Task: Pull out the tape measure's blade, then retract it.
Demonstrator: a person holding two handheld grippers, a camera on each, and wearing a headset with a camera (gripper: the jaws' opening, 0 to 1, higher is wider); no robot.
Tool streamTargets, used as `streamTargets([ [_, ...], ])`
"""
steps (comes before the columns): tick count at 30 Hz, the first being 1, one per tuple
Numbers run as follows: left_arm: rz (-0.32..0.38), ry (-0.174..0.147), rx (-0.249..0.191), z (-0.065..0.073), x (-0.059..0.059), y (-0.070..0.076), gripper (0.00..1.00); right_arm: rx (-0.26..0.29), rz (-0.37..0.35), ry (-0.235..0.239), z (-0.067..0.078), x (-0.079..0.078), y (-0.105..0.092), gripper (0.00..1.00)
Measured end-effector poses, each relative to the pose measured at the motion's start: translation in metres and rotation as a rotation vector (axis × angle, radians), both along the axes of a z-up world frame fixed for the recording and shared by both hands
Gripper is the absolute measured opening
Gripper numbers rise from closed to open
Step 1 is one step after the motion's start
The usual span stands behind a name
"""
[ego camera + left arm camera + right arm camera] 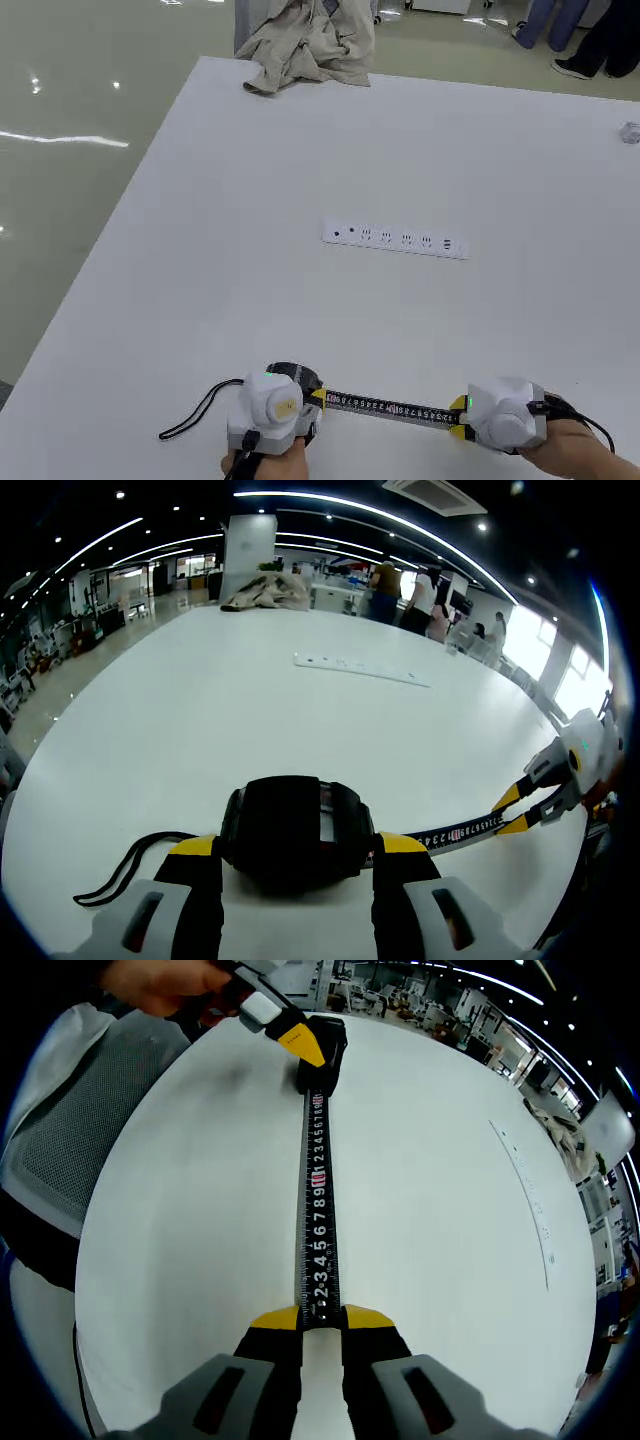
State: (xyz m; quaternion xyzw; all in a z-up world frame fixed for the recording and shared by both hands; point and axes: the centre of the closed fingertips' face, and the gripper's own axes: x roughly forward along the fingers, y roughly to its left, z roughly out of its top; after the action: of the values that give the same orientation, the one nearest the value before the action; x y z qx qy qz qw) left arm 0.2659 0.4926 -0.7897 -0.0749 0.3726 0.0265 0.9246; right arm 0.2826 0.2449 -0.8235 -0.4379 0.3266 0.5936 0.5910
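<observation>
Black plastic tape measure case point(290, 830) sits by the white table's point(400, 150) near edge, clamped in the left gripper point(297, 845) as an anchor. The right gripper point(322, 1317) pinches the dark numbered blade's point(320, 1210) tip, holding it taut.

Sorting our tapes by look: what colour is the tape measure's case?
The tape measure's case is black; the left gripper view shows it best.
</observation>
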Motion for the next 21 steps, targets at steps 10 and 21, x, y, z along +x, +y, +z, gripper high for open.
streamTargets([
  [10, -0.002, 0.003, -0.001, -0.001, 0.0, 0.0, 0.57, 0.01, 0.006, -0.005, 0.0, 0.0, 0.012, 0.14],
  [21, -0.004, 0.008, -0.002, -0.002, 0.001, 0.0, 0.57, 0.021, 0.015, -0.004, 0.0, -0.002, 0.023, 0.14],
])
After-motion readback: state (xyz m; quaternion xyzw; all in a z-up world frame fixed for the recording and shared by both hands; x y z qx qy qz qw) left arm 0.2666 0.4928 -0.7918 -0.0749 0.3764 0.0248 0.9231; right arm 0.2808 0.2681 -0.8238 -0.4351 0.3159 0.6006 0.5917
